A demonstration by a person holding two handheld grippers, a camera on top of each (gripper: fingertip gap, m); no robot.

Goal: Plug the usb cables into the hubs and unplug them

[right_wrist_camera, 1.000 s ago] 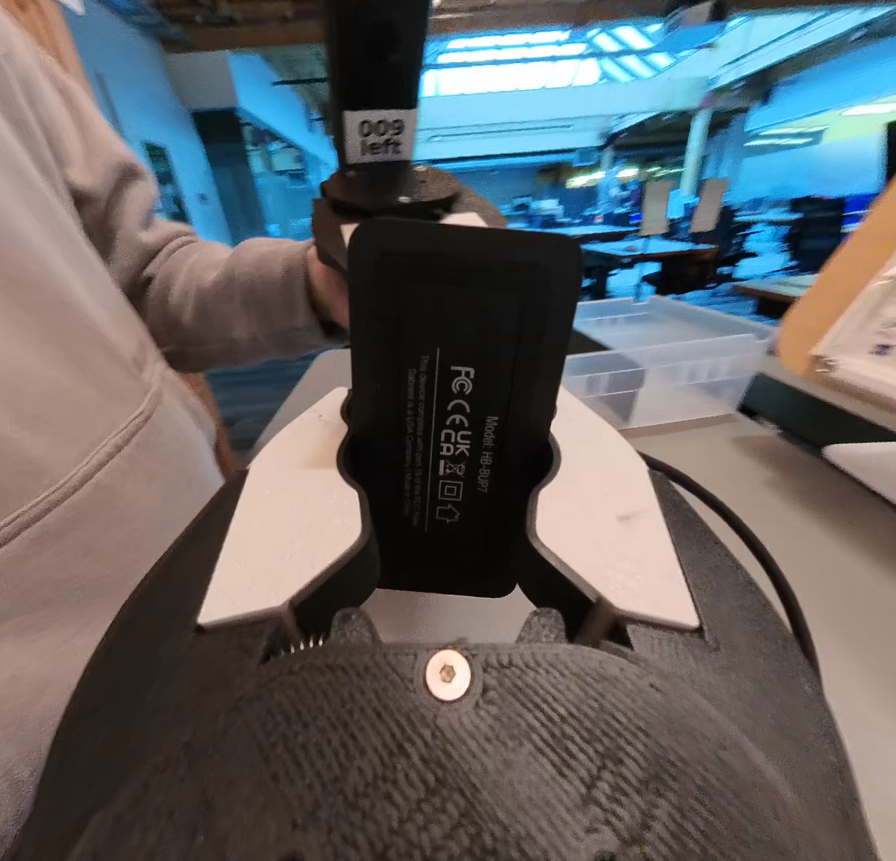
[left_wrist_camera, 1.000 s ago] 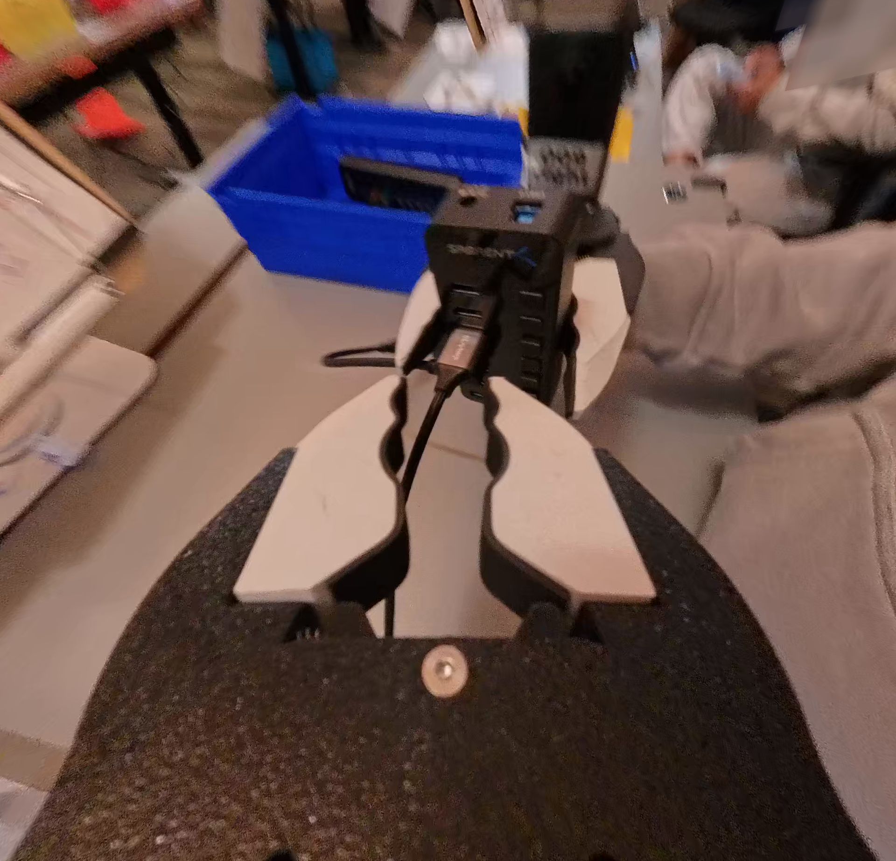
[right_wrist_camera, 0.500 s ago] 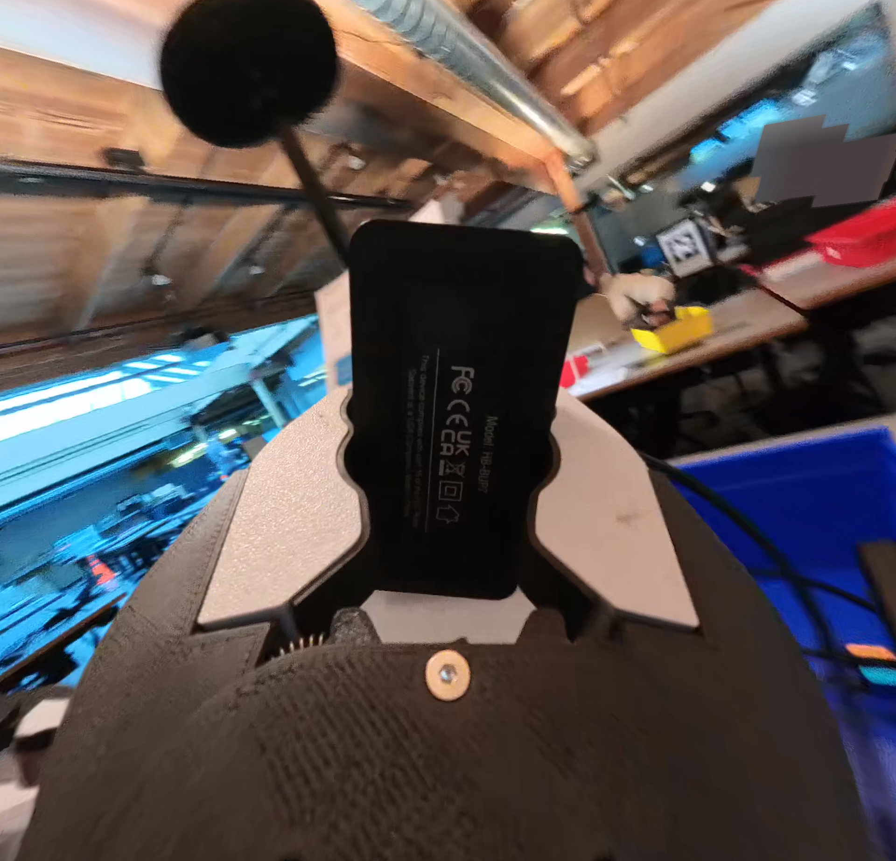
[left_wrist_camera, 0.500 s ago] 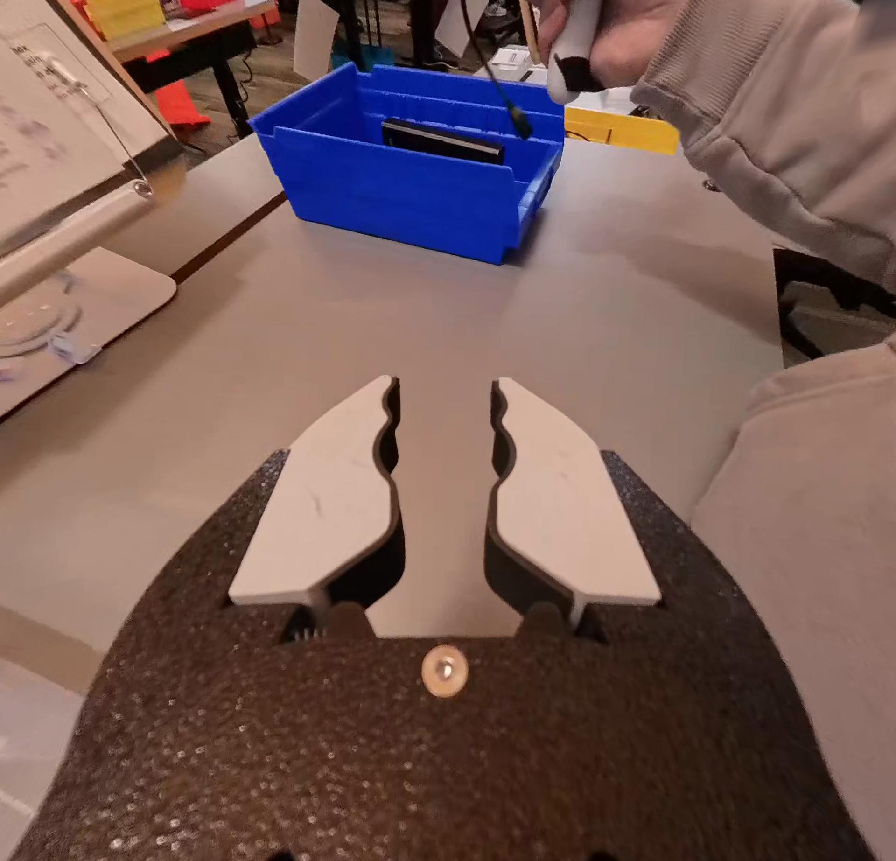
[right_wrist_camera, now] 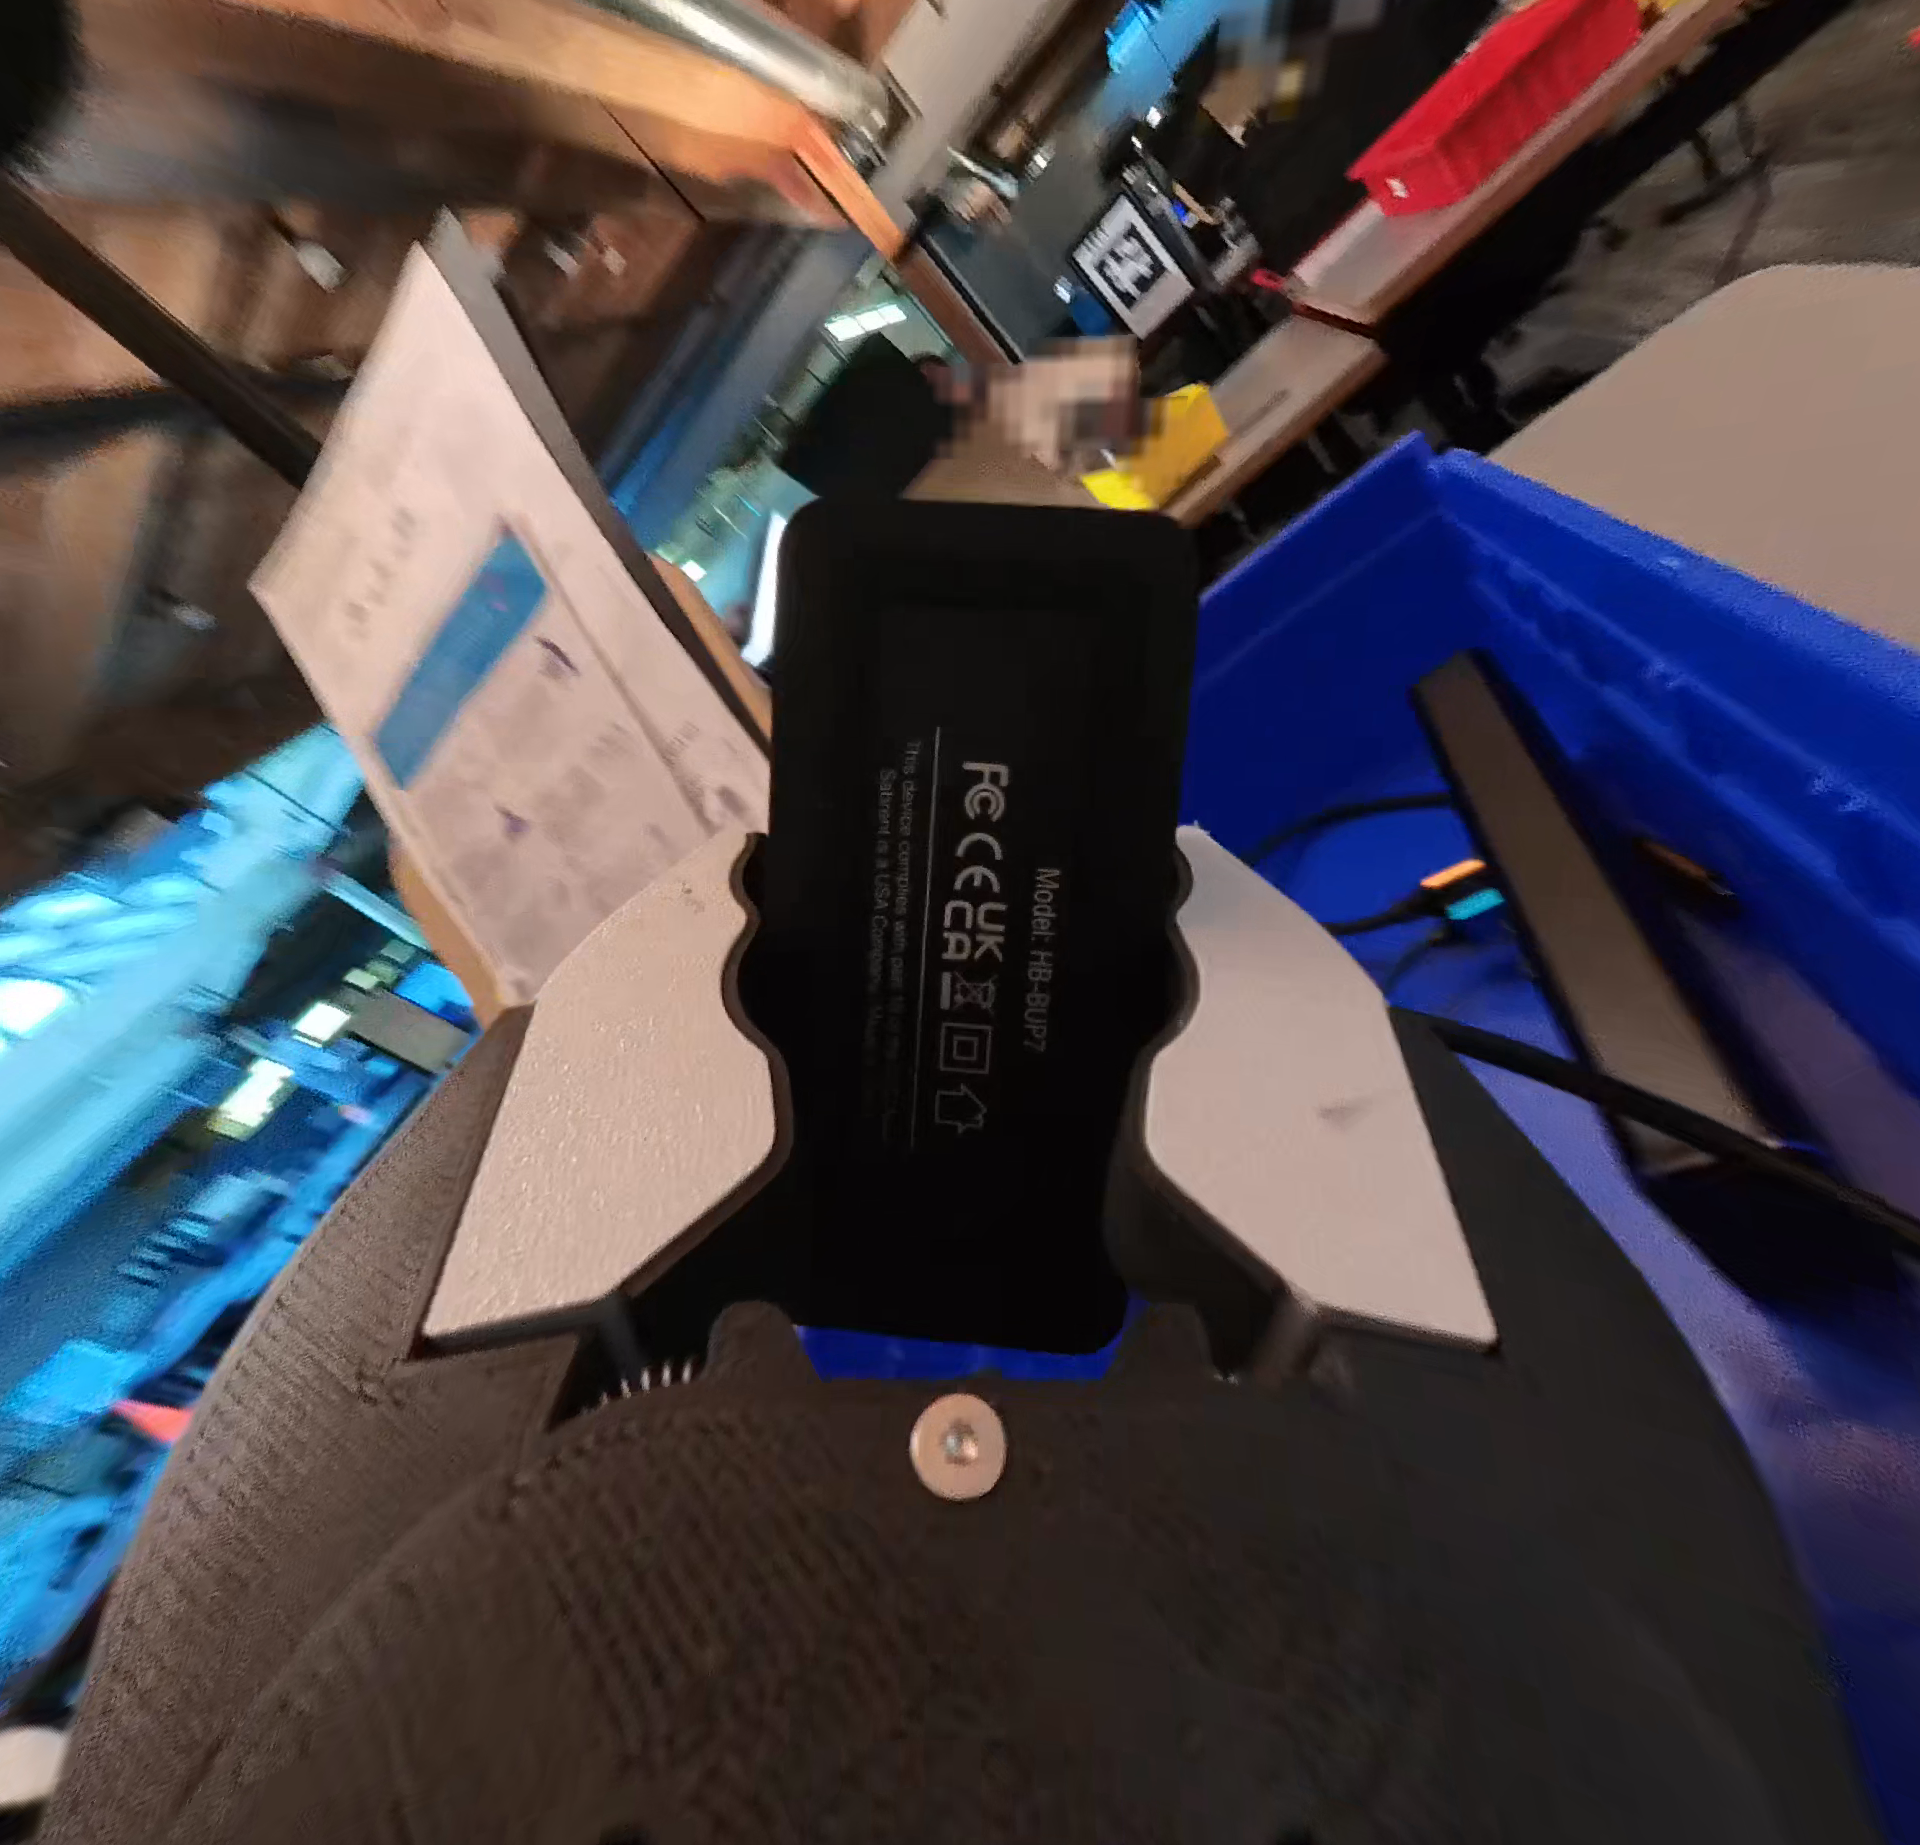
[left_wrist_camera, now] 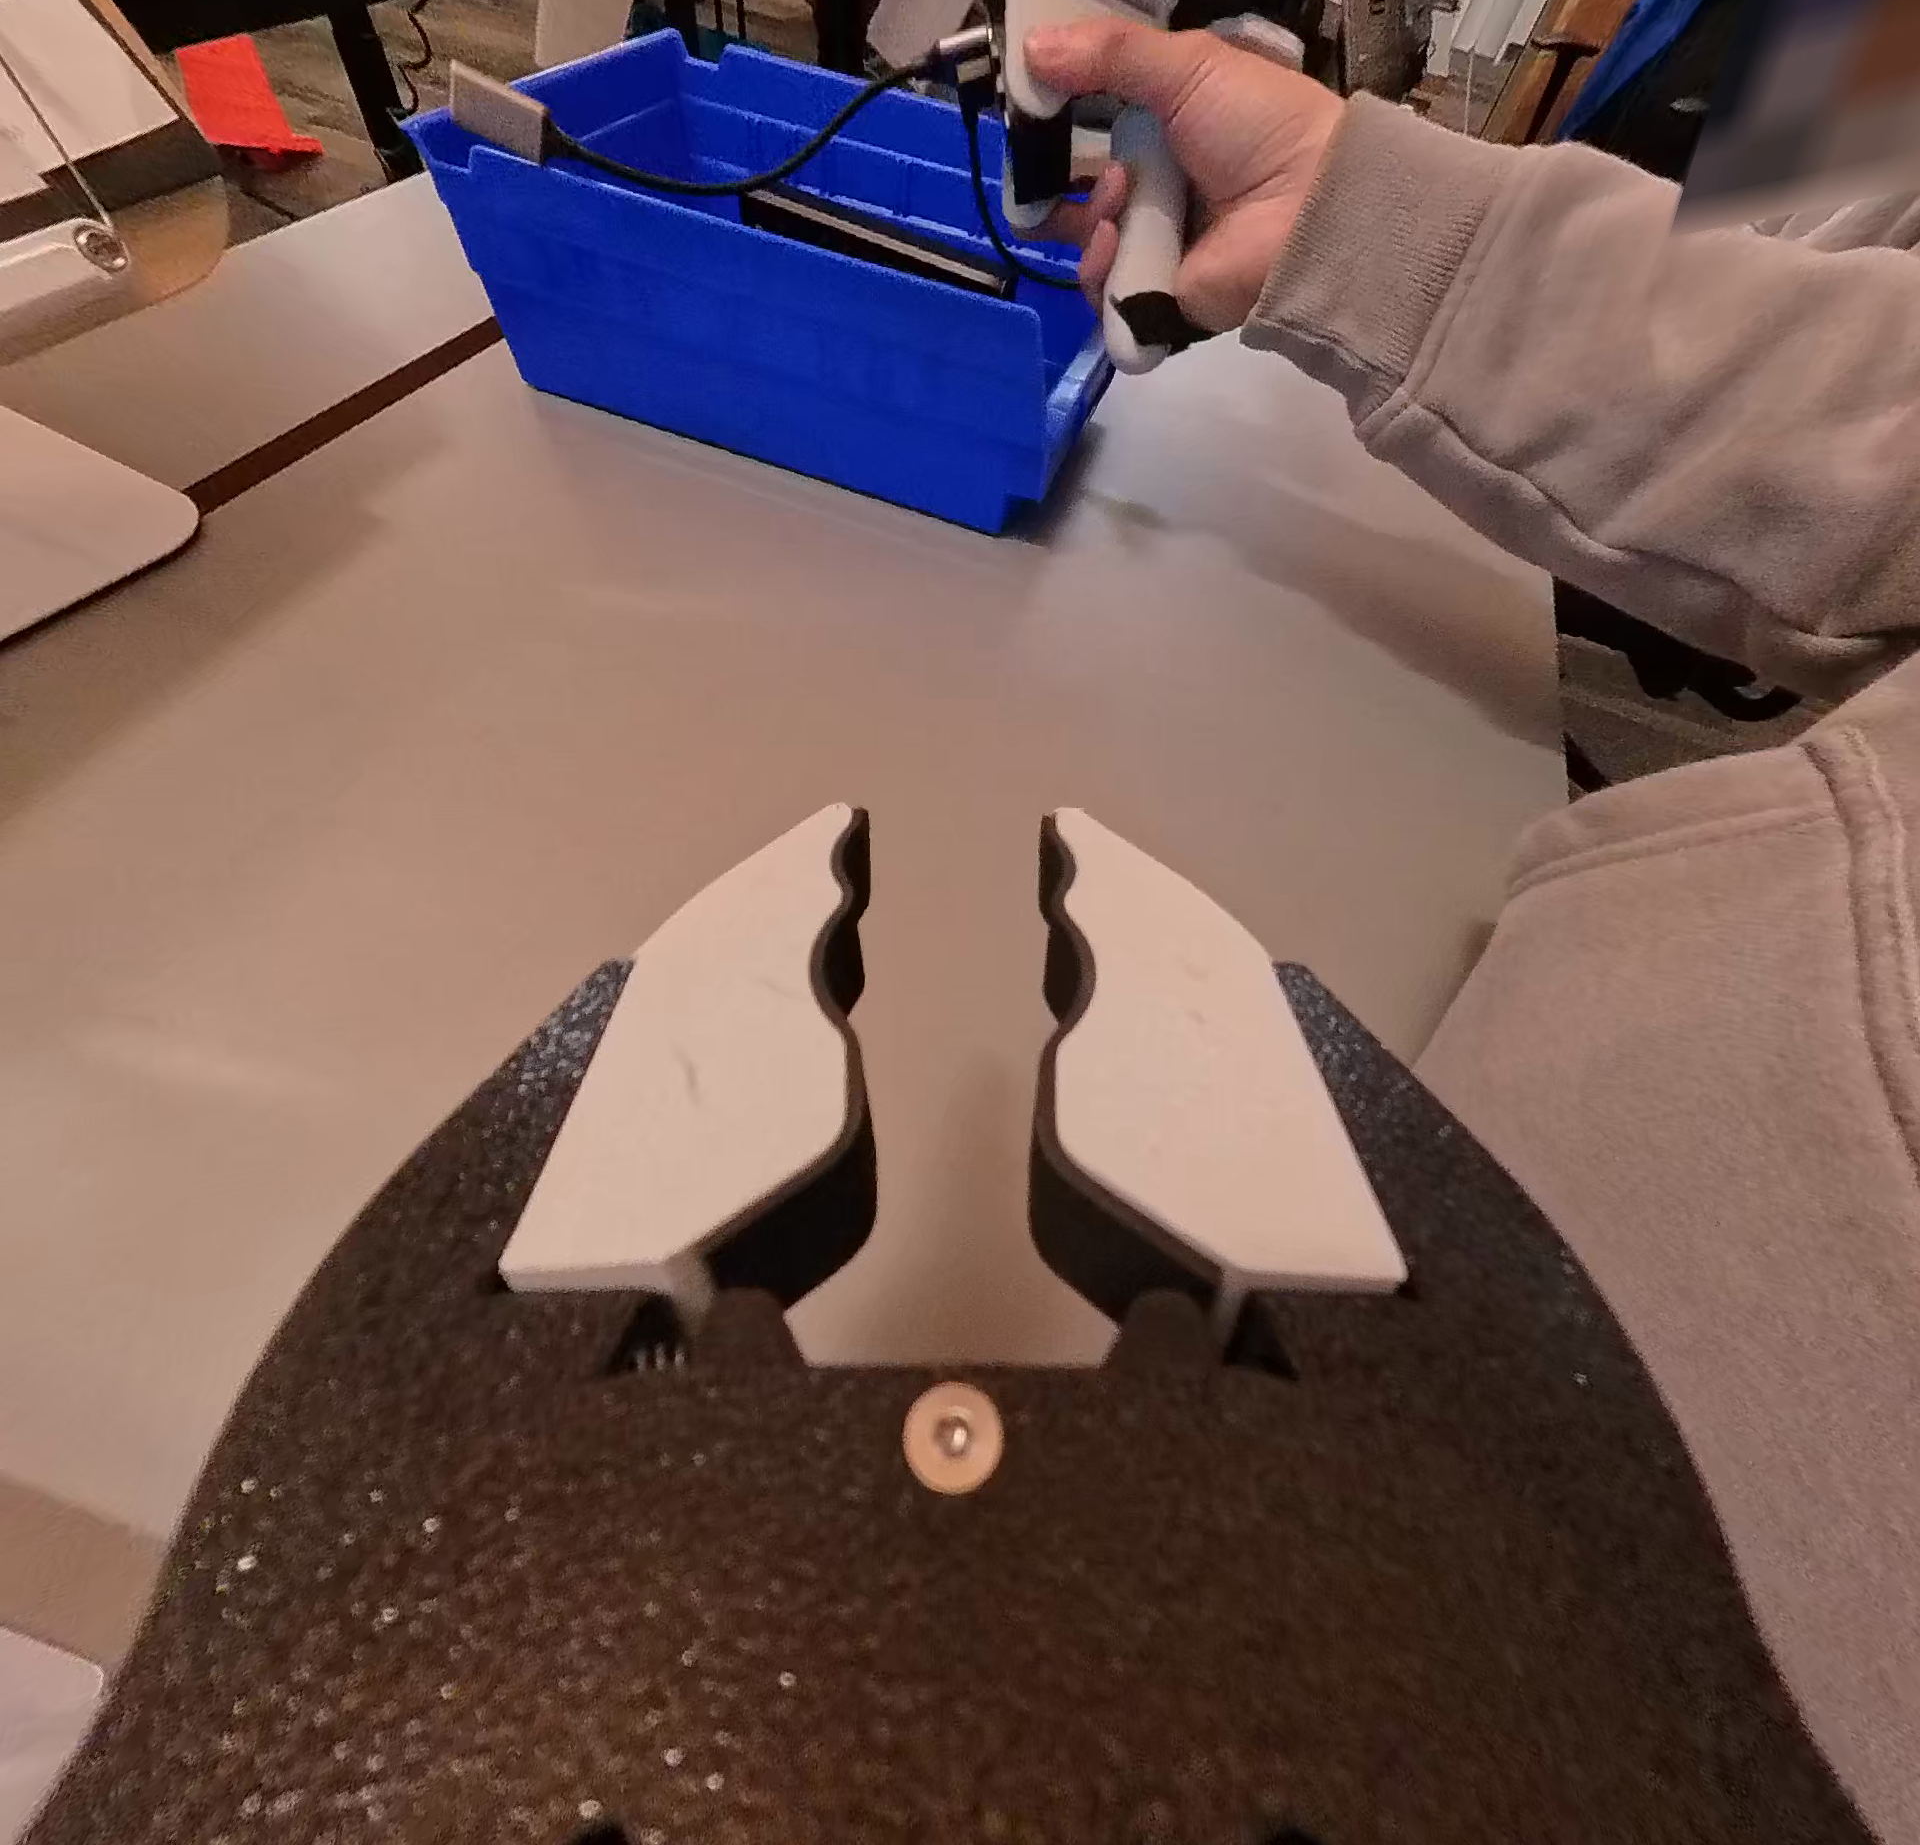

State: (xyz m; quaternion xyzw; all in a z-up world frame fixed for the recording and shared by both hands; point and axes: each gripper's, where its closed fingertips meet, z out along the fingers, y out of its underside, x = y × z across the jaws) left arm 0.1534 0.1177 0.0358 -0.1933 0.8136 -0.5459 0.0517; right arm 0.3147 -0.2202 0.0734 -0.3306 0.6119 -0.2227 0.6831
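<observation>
Hub [right_wrist_camera: 977,922] clamped upright in right hand-held gripper [right_wrist_camera: 971,860].

Black hub [right_wrist_camera: 977,922] upright in right tool, black cable [left_wrist_camera: 727,159] trailing over blue bin

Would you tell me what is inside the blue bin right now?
The blue bin holds a flat black device leaning against its wall and a black cable trailing over the rim. The bin's floor beneath them is mostly hidden by its front wall.

Bare desk [left_wrist_camera: 623,756] lies ahead of the left tool [left_wrist_camera: 954,839]; the blue bin [left_wrist_camera: 769,341] (cables inside) blocks the far edge.
</observation>
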